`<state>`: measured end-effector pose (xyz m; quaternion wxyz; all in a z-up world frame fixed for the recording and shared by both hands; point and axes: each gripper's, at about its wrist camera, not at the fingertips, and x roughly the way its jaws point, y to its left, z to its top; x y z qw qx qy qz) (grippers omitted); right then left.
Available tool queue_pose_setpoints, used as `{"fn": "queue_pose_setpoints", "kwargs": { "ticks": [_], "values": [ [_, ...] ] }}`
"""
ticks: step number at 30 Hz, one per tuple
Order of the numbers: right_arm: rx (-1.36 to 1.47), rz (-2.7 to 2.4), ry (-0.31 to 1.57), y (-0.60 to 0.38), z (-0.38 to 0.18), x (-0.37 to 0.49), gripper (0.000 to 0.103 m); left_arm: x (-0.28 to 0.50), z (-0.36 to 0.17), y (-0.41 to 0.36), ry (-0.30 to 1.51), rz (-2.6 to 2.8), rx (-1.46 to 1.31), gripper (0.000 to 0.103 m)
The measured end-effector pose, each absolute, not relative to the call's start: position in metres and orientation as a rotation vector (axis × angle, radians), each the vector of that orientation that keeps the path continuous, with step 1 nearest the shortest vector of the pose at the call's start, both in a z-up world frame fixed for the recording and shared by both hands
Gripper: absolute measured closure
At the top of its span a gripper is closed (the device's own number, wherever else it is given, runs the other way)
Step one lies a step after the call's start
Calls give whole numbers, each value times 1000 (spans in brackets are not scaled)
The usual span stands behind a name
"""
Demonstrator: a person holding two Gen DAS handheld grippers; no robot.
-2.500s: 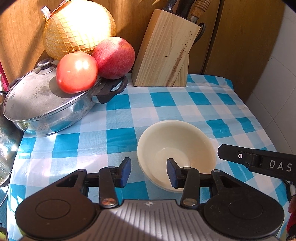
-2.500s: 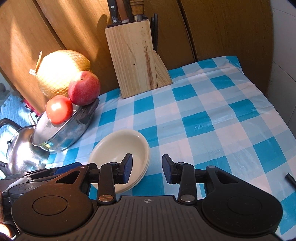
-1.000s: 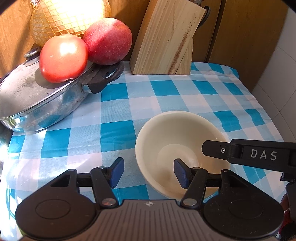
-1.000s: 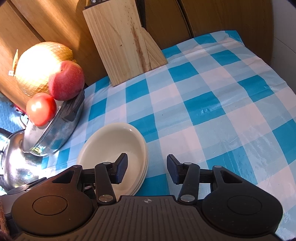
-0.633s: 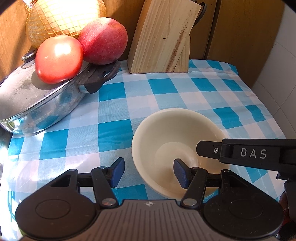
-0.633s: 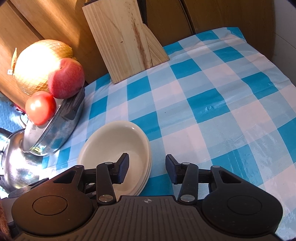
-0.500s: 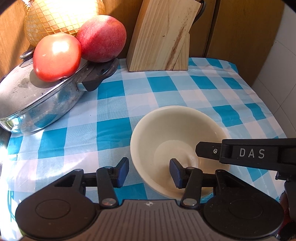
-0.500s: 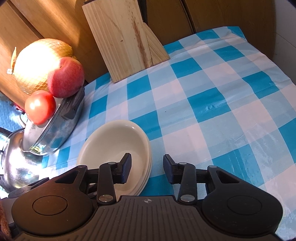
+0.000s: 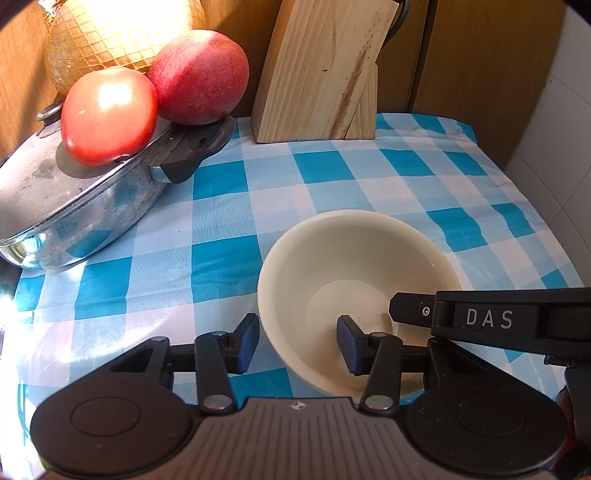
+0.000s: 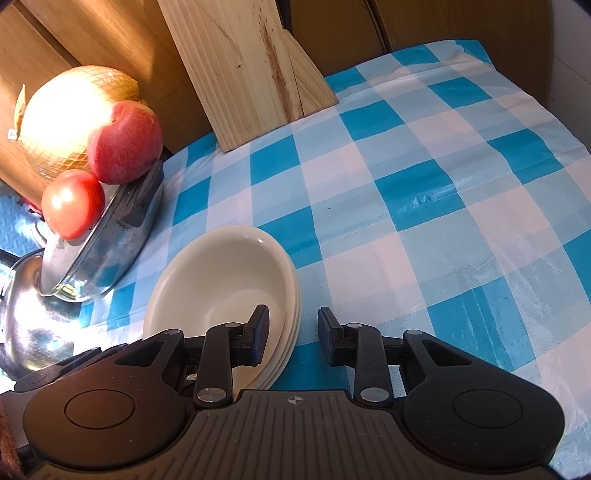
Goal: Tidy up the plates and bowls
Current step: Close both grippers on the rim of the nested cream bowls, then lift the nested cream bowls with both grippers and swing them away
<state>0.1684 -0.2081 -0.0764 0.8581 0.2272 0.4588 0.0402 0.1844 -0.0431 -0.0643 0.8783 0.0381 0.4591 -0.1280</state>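
Sunlit wooden panels [image 9: 480, 55] behind a blue-checked tablecloth [image 10: 424, 206].

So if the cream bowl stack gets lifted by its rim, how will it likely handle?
The cream bowl stack looks rigid and glossy, so probably slippery. Several nested rims show, so the lower bowls may stay behind. Both grippers straddle opposite rims, open.

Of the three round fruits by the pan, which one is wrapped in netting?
The big yellow fruit at the back, against the wooden wall. The tomato and red apple in front are bare.

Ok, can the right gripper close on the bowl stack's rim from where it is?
Probably yes: the right gripper is open, straddling the bowl stack rim, one finger inside, one outside, nothing between.
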Motion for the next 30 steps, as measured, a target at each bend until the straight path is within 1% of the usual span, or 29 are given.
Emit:
{"fn": "queue_pose_setpoints", "kwargs": {
  "ticks": [1,3,4,5,6,15,30],
  "values": [
    [475,84,965,-207,-77,169,67,185,-64,-43,959,-276,74,70],
    [473,84,967,-207,-77,169,75,185,-64,-44,960,-273,71,71],
    [476,88,968,-207,-77,169,76,185,-64,-43,960,-274,71,71],
    [479,100,968,-206,-77,170,82,185,-64,-44,959,-275,73,71],
    [484,108,968,-206,-77,170,84,185,-64,-44,959,-274,74,71],
    [493,117,973,-207,-76,169,84,180,-56,-45,938,-277,83,72],
    [475,133,906,-210,-54,157,84,167,-32,-40,890,-296,50,72]
  ]
}}
